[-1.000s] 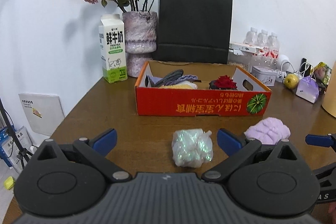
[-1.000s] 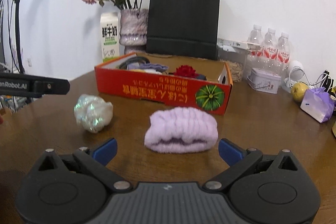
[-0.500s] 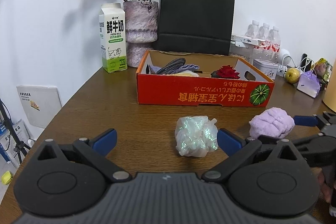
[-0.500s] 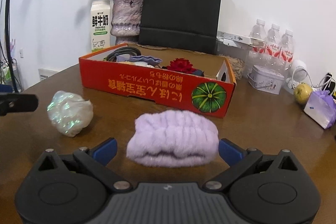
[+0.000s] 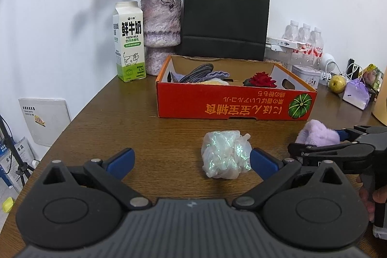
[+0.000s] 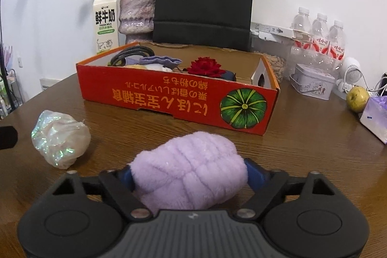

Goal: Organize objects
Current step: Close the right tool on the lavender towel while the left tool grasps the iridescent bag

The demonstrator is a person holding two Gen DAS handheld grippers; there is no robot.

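A fluffy lilac headband (image 6: 188,171) sits between the fingers of my right gripper (image 6: 189,175), which is shut on it just above the wooden table; it also shows in the left wrist view (image 5: 316,133). An iridescent crumpled wrap ball (image 5: 225,154) lies on the table just ahead of my left gripper (image 5: 191,160), which is open and empty, its right fingertip (image 5: 260,161) beside the ball. The ball also shows in the right wrist view (image 6: 60,137). The orange cardboard box (image 5: 234,105) behind holds a cable, a cloth and a red flower (image 5: 262,79).
A milk carton (image 5: 129,40), a vase of dried roses (image 5: 160,35) and a black paper bag (image 5: 225,18) stand behind the box. Water bottles (image 6: 319,38), a tin (image 6: 312,81), an apple (image 6: 356,94) and a lilac pouch (image 6: 375,117) crowd the right. The table's left edge is close.
My right gripper moved forward around the lilac headband and shut on it. My left gripper drew nearer to the iridescent ball and stays open.
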